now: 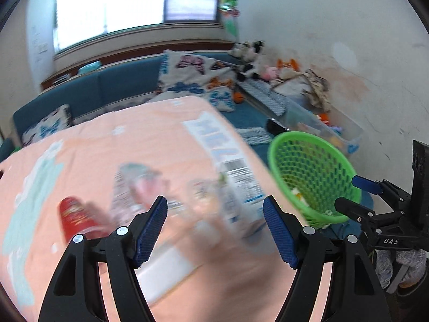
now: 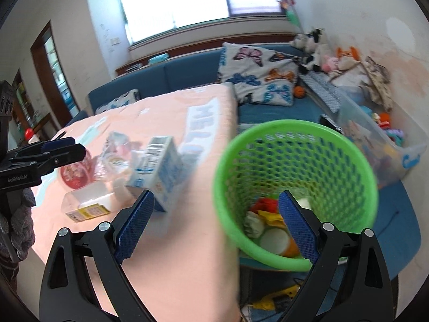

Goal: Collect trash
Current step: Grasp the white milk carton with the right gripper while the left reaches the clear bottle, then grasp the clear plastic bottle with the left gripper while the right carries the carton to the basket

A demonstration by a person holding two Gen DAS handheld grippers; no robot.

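On the pink tablecloth [image 2: 171,255] lies trash: a blue-and-white carton [image 2: 161,171], a red can [image 2: 75,174], a crumpled clear wrapper [image 2: 118,150] and a clear box with a yellow label [image 2: 85,204]. The left wrist view shows them blurred: the can [image 1: 75,217], the wrapper [image 1: 134,187], the carton [image 1: 238,185]. My left gripper [image 1: 214,206] hangs open above them, nothing between its fingers. A green mesh basket [image 2: 295,161] beside the table's right edge holds several scraps [image 2: 273,238]. My right gripper [image 2: 217,209] is open, one finger over the basket's inside and the other over the table.
A blue sofa [image 2: 187,75] with butterfly cushions [image 2: 257,72] runs behind the table. Plush toys [image 2: 313,45] and a clear bin of toys [image 2: 383,134] line the right wall. A blue seat [image 2: 399,220] lies under the basket. A gloved hand [image 2: 18,228] holds the left gripper [image 2: 77,147].
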